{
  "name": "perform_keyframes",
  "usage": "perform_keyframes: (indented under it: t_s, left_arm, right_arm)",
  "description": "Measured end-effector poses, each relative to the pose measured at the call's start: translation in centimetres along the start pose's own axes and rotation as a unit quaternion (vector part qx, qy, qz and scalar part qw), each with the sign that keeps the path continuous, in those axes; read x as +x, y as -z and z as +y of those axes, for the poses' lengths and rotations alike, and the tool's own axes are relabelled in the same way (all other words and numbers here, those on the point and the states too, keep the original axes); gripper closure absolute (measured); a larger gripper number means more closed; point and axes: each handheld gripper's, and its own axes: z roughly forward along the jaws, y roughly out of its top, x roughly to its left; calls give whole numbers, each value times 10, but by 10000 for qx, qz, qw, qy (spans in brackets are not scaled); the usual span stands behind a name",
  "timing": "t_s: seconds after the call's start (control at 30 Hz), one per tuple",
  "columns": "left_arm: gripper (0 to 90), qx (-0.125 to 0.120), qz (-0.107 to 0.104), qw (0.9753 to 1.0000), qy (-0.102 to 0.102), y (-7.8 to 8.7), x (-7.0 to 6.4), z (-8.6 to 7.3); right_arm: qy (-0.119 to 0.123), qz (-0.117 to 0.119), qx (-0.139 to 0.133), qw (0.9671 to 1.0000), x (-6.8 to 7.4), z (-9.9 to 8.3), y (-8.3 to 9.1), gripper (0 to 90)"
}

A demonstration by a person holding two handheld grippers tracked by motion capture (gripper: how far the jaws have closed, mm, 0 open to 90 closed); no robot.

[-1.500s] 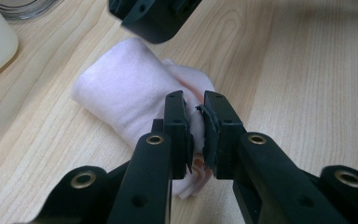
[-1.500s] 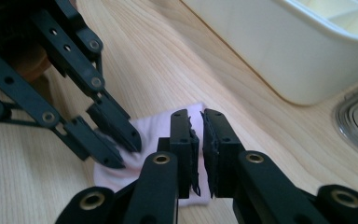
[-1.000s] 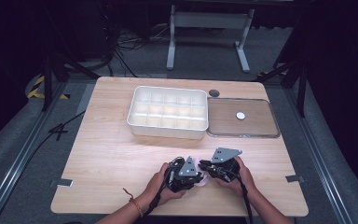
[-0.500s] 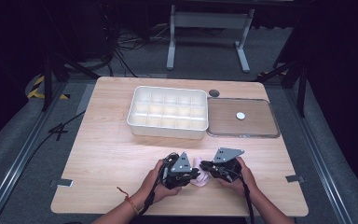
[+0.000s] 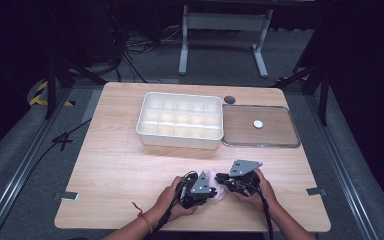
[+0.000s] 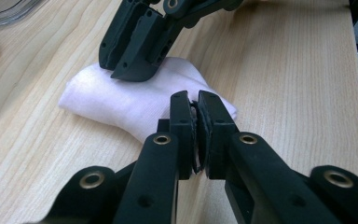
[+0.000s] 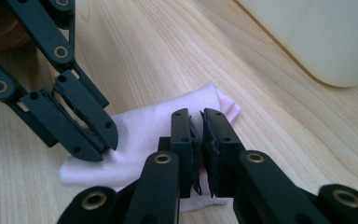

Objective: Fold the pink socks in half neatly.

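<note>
Pale wooden surface [image 5: 120, 165] on a dark floor, seen from above, with cables and a metal stand behind it. Toward the far edge stands a white tray [image 5: 180, 120] divided into compartments; just beside it, on the right, lies a clear lid [image 5: 275, 135] with a small white disc [image 5: 258, 123] on it. A dark round spot [image 5: 229, 99] marks the surface near the tray's far right corner.

Near the front edge lies a folded white cloth [image 5: 217, 186], flat on the surface between the two grippers. The left gripper [image 5: 211, 191], held in the person's left hand [image 5: 172, 200], meets the cloth from the left; the right gripper [image 5: 220, 178], held in the right hand [image 5: 257, 190], meets it from the right. A red band circles the left wrist.

In the left gripper view, the jaws stand together at the near edge of the cloth [image 6: 135, 100], with what seems a thin fold of fabric pinched between them, while the right gripper [image 6: 135, 70] rests on the cloth's far side. In the right gripper view, the jaws are likewise nearly together over the cloth [image 7: 154, 135], a narrow gap between the pads; whether fabric is caught there cannot be told. The left gripper [image 7: 98, 142] presses the cloth's left part with its jaws closed.
</note>
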Motion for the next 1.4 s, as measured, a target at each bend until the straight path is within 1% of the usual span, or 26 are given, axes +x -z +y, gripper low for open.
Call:
perform_keyframes:
  t_s: [0.1,0.2,0.23,0.27,0.37,0.4,0.43,0.47,0.5,0.53,0.6,0.63,0.67,0.73,0.77,0.8,0.87,0.9,0.93,1.07,1.17,1.2,1.23,1.27,1.33,1.4]
  left_arm:
    - [853,43,60,9999,-102,0,-2,1]
    - [854,13,97,9998,-150,-1,-4,1]
    - [854,68,129,9996,-235,0,-4,2]
    - [855,91,111,9997,-209,0,-5,2]
    - [855,144,102,9994,-291,-1,-6,5]
    - [859,239,83,9991,-346,0,-7,7]
    - [859,267,33,9990,-366,0,-8,9]
    - [864,259,-153,9988,-399,-1,-10,11]
    - [864,264,-196,9987,-400,-2,-12,11]
    - [857,334,-156,9978,-545,-2,-17,14]
    - [861,289,-212,9979,-546,0,-16,17]
    - [871,209,-225,9981,-531,4,-14,19]
    - [877,108,-217,9986,-469,7,-10,20]
    - [878,-84,-184,9996,-211,13,-2,20]
    - [876,-84,-184,9996,-211,13,-2,20]
    - [876,-162,-212,9996,-116,12,3,18]
    - [871,-166,-278,9995,-16,7,6,13]
    - [868,-144,-326,9994,-6,5,6,11]
    - [863,-60,-399,9991,-84,-1,4,8]
    - [868,-31,-387,9991,-188,-4,1,5]
    - [873,-7,-325,9991,-272,-5,-1,4]
    - [877,-17,-339,9991,-240,-5,-2,4]
    - [880,-22,-339,9992,-233,-6,-2,4]
    - [881,-16,-338,9991,-236,-6,-2,4]
    - [881,-21,-349,9992,-215,-6,-2,4]
    - [882,-17,-326,9991,-255,-6,-2,4]
  right_arm:
    - [46,-57,15,10000,0,1,0,832]
    - [37,-80,17,10000,-1,0,1,833]
    - [30,-96,24,9999,-1,0,1,833]
    - [36,-117,34,9999,-1,0,2,838]
    - [5,-106,48,9999,-1,0,1,843]
    - [-62,-68,68,9999,-2,0,0,847]
    - [-62,-68,68,9999,-2,0,0,847]
    - [-80,-32,80,9999,-3,0,0,850]
    - [-80,-32,80,9999,-3,0,0,850]
    - [-100,-25,77,9999,-3,0,0,850]
    - [-109,-3,62,9999,-4,0,0,851]
    - [-136,-3,70,9999,-4,0,0,852]
    - [-114,-11,68,9999,-4,0,0,852]
    - [-90,-16,71,9999,-4,0,0,852]
    - [-90,-16,71,9999,-4,0,0,852]
    - [-86,-9,71,9999,-4,0,0,852]
    - [-120,22,79,9999,-4,0,0,852]
    - [-128,40,72,9999,-5,0,0,852]
    - [-165,34,50,9998,-5,-1,0,850]
    - [-174,78,18,9998,-6,-1,0,844]
    - [-167,73,4,9998,-7,-1,2,822]
    - [-120,11,-1,9999,-8,-1,3,806]
    - [-19,-216,17,9998,-7,0,5,808]
    - [16,-305,44,9995,-8,0,6,808]
    - [-31,-391,99,9992,-11,-3,7,822]
    - [-36,-541,354,9979,-14,-8,3,830]
